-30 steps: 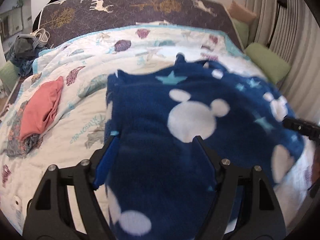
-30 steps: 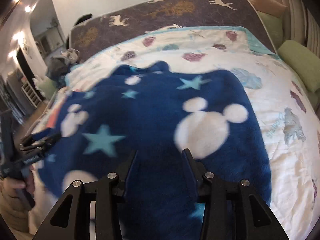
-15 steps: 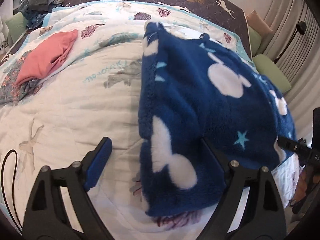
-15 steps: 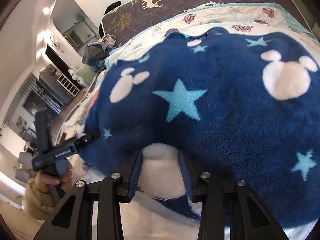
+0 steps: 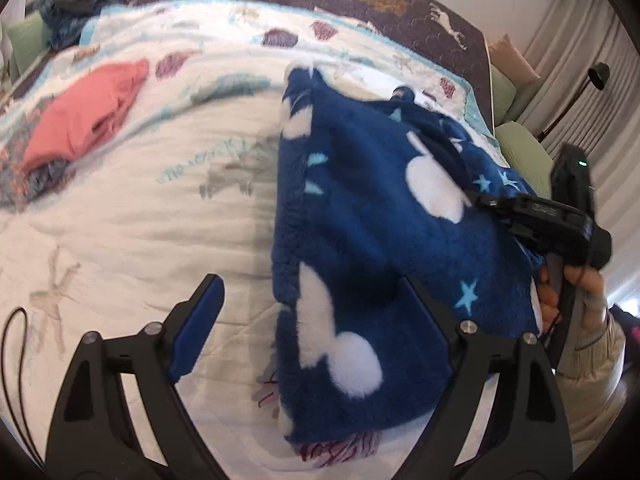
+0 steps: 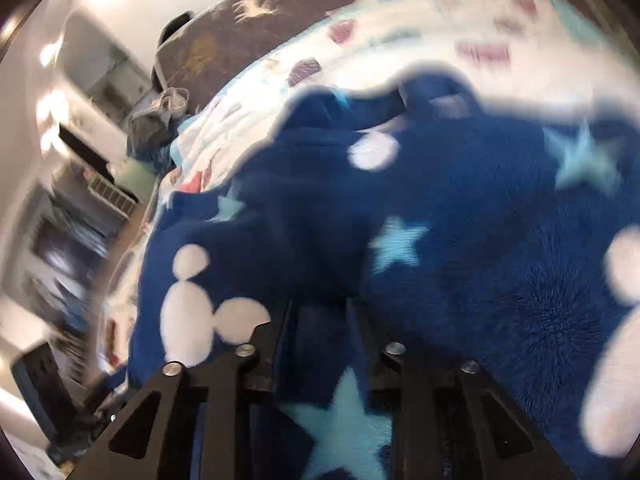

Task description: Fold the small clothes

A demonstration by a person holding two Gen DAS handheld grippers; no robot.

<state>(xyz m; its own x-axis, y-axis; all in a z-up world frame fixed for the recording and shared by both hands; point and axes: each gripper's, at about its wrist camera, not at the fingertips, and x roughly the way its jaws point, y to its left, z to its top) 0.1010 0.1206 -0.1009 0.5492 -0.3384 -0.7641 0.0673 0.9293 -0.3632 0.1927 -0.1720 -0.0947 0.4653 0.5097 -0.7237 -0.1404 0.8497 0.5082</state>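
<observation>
Blue fleece garment (image 5: 360, 216) spread on the quilted bed (image 5: 132, 232), both grippers angled down at it.
Left gripper (image 5: 308, 320) gaping wide over its near left edge, gripping nothing; right gripper (image 6: 320, 320), in a hand (image 5: 576, 296), closing with fleece between the fingers.

It was a bedroom in a home. A big bed (image 5: 132, 216) had a white quilt with pictures. Green pillows (image 5: 520, 152) lay at its side, by a lamp (image 5: 598, 74) and long curtains (image 5: 592, 20).
</observation>
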